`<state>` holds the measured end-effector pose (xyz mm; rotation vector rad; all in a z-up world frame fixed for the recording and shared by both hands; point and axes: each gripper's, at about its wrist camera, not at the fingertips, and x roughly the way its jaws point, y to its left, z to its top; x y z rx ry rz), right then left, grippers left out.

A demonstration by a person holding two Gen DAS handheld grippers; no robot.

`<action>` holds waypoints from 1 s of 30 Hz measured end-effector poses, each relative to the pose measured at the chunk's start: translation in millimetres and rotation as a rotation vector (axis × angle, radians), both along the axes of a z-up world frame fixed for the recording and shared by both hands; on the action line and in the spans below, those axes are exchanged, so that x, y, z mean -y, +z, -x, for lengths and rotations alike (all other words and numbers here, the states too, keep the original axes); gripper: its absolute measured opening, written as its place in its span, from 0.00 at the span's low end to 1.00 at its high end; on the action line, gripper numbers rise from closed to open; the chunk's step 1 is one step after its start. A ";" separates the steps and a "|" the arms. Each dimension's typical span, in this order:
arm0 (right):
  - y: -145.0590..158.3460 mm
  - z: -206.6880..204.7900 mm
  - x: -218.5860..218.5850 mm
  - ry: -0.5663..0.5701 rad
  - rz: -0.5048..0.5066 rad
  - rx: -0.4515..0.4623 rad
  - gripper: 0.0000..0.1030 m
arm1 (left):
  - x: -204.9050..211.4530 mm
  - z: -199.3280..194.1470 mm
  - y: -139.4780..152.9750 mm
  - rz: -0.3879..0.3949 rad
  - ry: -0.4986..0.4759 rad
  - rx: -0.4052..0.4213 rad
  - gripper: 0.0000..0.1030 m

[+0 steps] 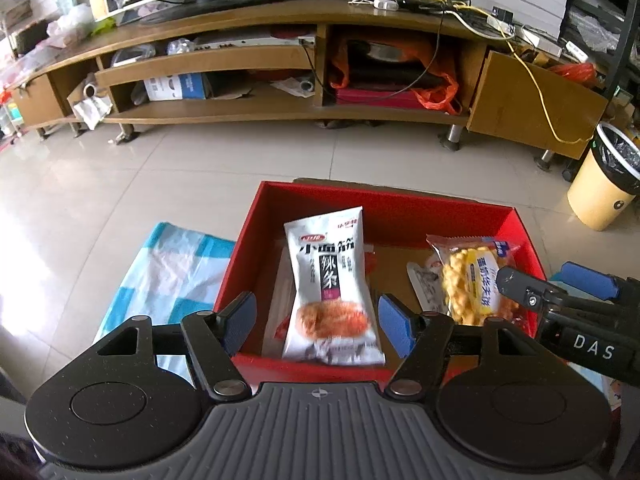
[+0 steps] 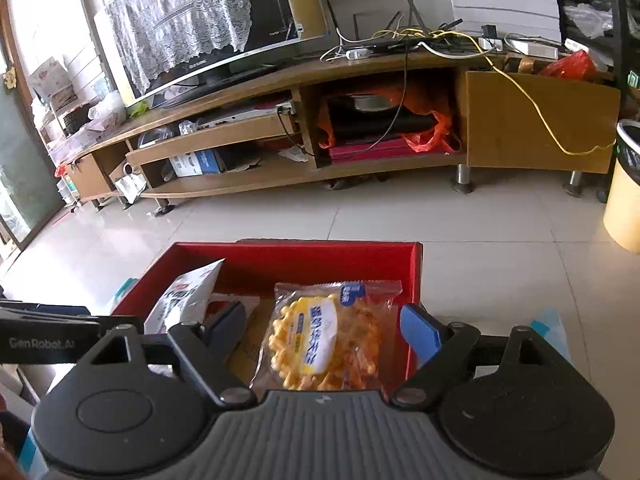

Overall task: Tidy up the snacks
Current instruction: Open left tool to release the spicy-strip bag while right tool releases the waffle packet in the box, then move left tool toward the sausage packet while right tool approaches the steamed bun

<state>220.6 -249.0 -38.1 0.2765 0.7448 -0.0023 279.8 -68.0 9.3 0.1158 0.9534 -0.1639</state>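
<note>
Glossy white packet [image 1: 330, 286], crinkly and pillow-shaped, lies in the red cardboard box [image 1: 384, 210] on a cloth-covered bench, between the left gripper's [image 1: 316, 322] blue-padded fingers [image 1: 394, 322], which stand spread clear of its edges, not pressing. Beside it in the same box, a clear wrapper of yellow twisted snacks [image 2: 324, 344] sits between the right gripper's [image 2: 324, 330] fingers [image 2: 420, 330], also parted, no contact visible.

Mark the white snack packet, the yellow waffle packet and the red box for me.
white snack packet [image 1: 330, 280], left wrist view, printed front.
yellow waffle packet [image 2: 324, 344], right wrist view, label centre.
red box [image 1: 384, 210], left wrist view, far inner wall.
</note>
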 end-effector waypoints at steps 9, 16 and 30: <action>21.6 26.0 -15.1 0.011 -0.048 0.014 0.79 | -7.9 23.8 7.5 0.016 -0.011 0.000 0.75; 24.4 45.5 -26.0 0.013 -0.061 -0.009 0.79 | -19.8 37.8 11.6 0.034 -0.010 -0.009 0.75; 13.8 81.5 -39.1 0.028 -0.043 -0.079 0.79 | -35.6 66.4 6.7 0.031 -0.019 -0.042 0.78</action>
